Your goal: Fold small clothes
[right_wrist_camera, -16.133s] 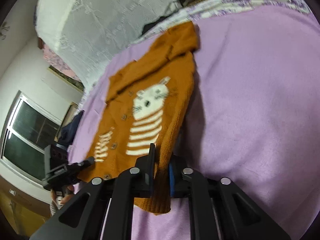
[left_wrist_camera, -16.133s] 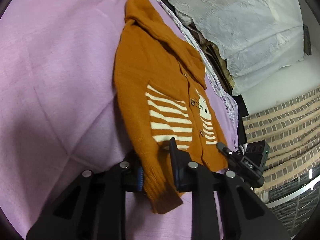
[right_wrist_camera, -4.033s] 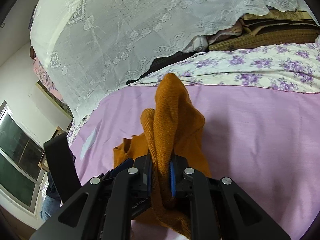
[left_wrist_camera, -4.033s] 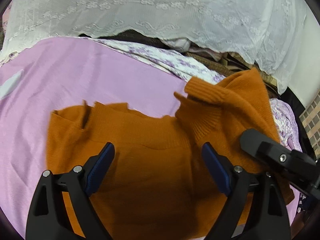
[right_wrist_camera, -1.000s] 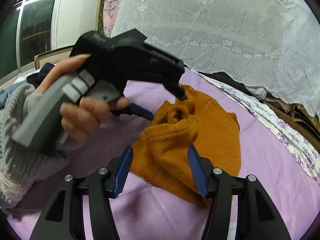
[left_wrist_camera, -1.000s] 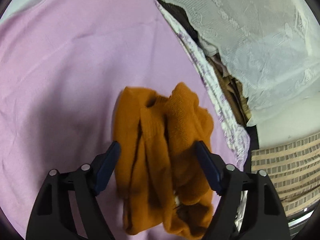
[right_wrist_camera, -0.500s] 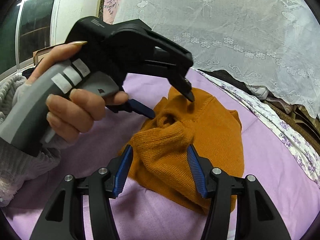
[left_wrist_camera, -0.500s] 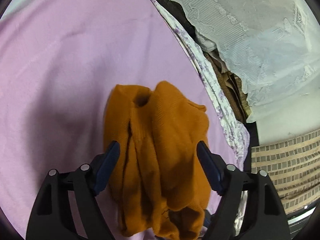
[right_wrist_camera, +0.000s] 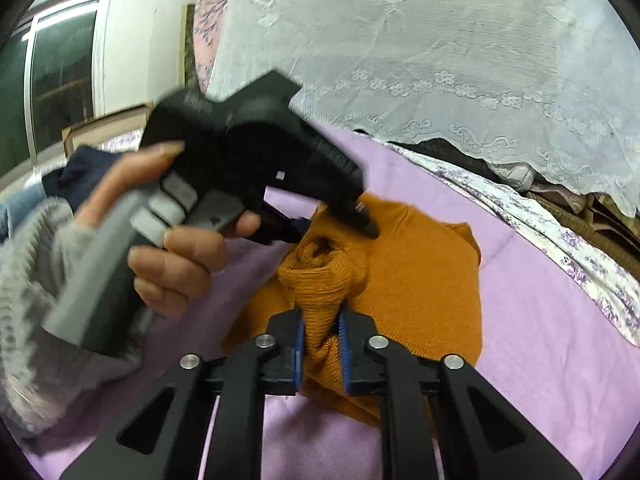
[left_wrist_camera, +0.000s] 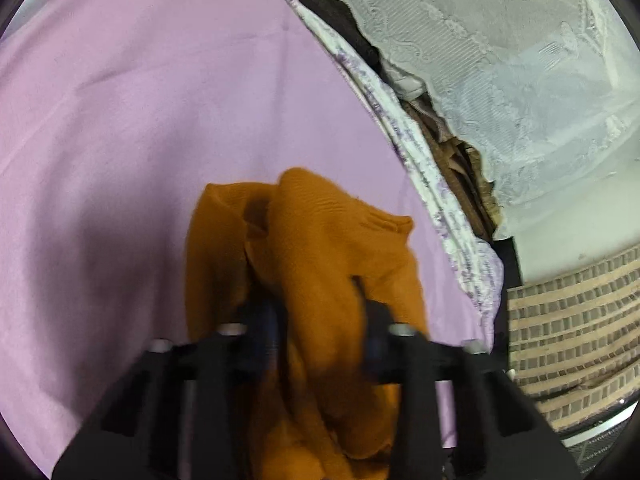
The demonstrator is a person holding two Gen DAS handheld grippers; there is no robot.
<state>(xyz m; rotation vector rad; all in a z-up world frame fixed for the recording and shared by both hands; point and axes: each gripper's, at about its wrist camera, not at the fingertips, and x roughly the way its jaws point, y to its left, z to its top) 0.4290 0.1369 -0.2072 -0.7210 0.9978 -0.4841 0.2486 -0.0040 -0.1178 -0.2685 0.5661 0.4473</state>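
An orange knitted sweater [left_wrist_camera: 320, 240] lies bunched in a folded heap on the lilac bedspread [left_wrist_camera: 140, 120]. My left gripper [left_wrist_camera: 320, 320] has a thick fold of it filling the gap between its fingers, and its jaws are closing on that fold; the picture is blurred there. In the right wrist view the same sweater [right_wrist_camera: 420, 272] lies ahead. My right gripper [right_wrist_camera: 321, 332] is closing too, its blue pads [right_wrist_camera: 298, 336] pinching a rolled ridge at the near edge. A hand [right_wrist_camera: 176, 260] holds the left gripper [right_wrist_camera: 334, 230], tips on the sweater's far-left part.
A white lace cover [right_wrist_camera: 440, 60] drapes over stacked bedding at the back. A floral sheet edge [left_wrist_camera: 432, 184] borders the bedspread. A grey knitted sleeve [right_wrist_camera: 24, 280] and dark blue garments [right_wrist_camera: 80, 168] are at the left. A window [right_wrist_camera: 60, 80] is far left.
Both grippers stood wide open around the sweater; now both have narrowed onto folds of it. The left gripper has dipped closer to the cloth.
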